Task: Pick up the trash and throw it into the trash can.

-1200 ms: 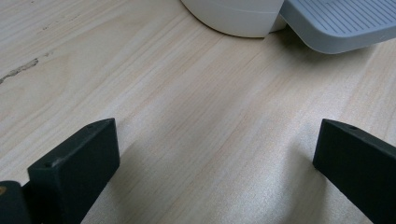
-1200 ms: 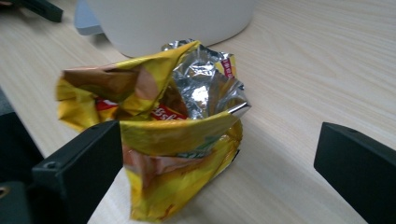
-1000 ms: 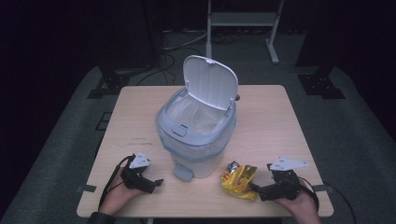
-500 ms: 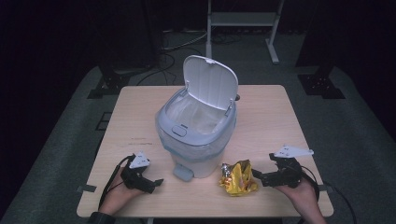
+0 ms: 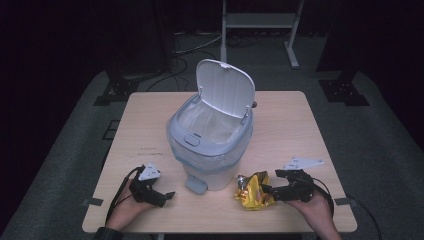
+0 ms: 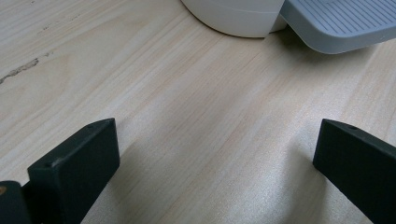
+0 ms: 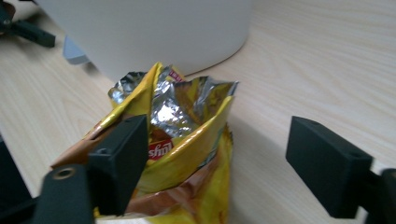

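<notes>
A crumpled yellow chip bag with a silver lining lies on the wooden table, just right of the bin's base. My right gripper reaches it from the right, and its jaws have just been closing with the bag between them. In the right gripper view one jaw touches the bag's side and the other stands well apart from it, so the right gripper is open. My left gripper rests open on the table left of the bin. Bare wood lies between the left gripper's jaws.
A pale grey pedal bin with a plastic liner stands mid-table, its lid tipped up and back. Its foot pedal sticks out toward the front edge, and the pedal lies just ahead of the left gripper. Dark floor surrounds the table.
The right gripper has shifted slightly toward the bag and its jaws have narrowed around it. The bag has been pushed from lying flat to a more bunched, upright shape. The left gripper has not moved.
</notes>
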### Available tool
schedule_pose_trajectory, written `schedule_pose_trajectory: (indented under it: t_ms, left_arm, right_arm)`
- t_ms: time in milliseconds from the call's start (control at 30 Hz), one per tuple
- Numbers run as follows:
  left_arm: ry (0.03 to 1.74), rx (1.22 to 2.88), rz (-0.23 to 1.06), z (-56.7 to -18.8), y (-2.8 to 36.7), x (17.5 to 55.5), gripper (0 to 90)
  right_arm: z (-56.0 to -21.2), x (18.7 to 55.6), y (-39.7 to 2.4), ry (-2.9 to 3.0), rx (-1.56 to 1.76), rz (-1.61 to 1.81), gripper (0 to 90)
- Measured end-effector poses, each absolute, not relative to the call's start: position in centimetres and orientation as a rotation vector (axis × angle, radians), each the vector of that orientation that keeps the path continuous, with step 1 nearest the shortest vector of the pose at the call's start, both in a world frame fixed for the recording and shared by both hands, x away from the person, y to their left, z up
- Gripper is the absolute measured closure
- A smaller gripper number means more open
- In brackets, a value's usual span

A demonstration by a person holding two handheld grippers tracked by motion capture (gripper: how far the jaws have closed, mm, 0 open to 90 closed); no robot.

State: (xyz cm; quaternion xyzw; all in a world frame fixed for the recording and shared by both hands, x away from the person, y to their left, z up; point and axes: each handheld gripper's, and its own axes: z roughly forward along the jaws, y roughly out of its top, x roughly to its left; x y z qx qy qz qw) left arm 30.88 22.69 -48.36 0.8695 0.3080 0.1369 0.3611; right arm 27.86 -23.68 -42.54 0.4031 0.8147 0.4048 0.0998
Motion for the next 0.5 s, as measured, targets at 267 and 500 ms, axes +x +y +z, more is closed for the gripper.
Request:
schedule_pose_trajectory:
  t_ms: [267,500]
  left_arm:
    - [0.794,2.24,0.353,-48.36,22.68,30.88,0.0]
    - [0.794,2.24,0.353,-48.36,22.68,30.87,0.0]
  right_arm:
    - [-42.71,27.58,-23.59,2.463,1.194,1.215,37.0]
    - [-42.72,27.3,-23.72,2.49,1.198,1.23,46.3]
